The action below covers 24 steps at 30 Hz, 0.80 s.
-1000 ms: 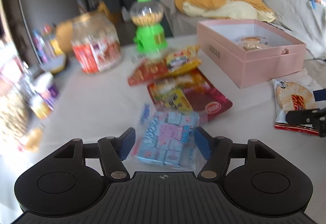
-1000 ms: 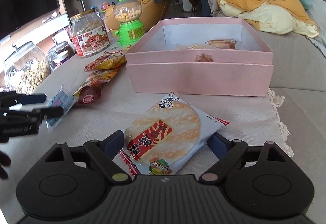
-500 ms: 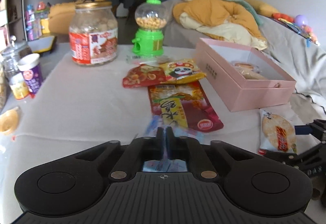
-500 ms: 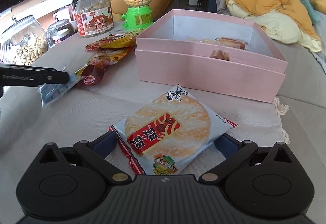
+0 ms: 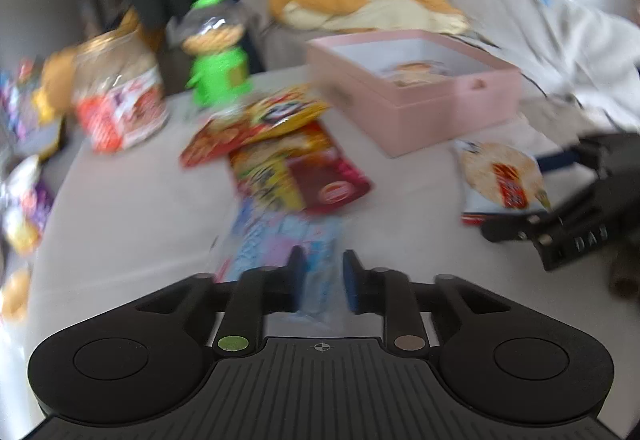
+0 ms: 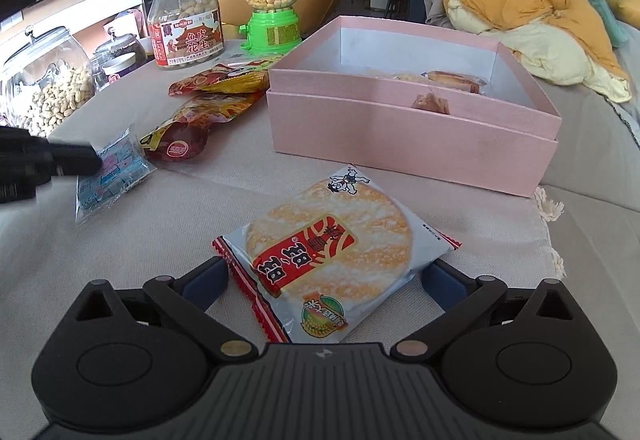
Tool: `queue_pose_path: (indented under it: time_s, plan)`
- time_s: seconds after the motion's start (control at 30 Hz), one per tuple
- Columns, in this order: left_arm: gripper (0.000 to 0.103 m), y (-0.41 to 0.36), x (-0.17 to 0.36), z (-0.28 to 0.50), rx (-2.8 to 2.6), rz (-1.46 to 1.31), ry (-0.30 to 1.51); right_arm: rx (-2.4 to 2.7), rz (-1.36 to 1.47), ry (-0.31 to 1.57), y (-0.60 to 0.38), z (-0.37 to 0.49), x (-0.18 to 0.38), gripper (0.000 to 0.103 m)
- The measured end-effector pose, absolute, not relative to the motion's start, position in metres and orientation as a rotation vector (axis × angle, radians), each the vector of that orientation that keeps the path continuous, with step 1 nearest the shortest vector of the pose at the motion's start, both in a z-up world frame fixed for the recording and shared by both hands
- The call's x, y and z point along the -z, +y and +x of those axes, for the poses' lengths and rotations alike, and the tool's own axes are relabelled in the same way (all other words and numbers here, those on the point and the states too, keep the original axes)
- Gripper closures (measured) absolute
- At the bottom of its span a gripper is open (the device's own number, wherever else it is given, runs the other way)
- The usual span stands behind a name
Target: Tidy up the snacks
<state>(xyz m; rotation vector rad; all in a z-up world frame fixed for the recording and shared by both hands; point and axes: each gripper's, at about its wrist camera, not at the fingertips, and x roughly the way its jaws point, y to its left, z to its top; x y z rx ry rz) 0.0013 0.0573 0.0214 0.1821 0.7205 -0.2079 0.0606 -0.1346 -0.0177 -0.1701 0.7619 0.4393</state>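
Rice cracker packet (image 6: 332, 252) is lying between my right gripper's (image 6: 324, 276) wide-open fingers; I should be closing squarely. Left gripper (image 5: 320, 276) is pinching the blue candy bag (image 5: 280, 240).

Shiny wrappers, soft cloth

The rice cracker packet (image 6: 332, 252) is shiny plastic (it crinkles), the tablecloth (image 6: 168, 240) is rough matt cloth, the pink box (image 6: 412, 144) looks like matt card, and the peanut jar (image 6: 185, 26) is clear and glossy.
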Motion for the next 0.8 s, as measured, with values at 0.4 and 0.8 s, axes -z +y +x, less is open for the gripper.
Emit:
queue_pose_path:
  time_s: [0.4,0.8]
  plan:
    - [0.042,0.068,-0.025,0.016,0.104,0.237,0.726,-0.442,-0.166,0.759,-0.135,0.060,0.017,0.000]
    - [0.032,0.081,-0.019,0.039,0.150,0.054,0.795,-0.414,-0.091,0.789,-0.145,0.058,0.013,0.000]
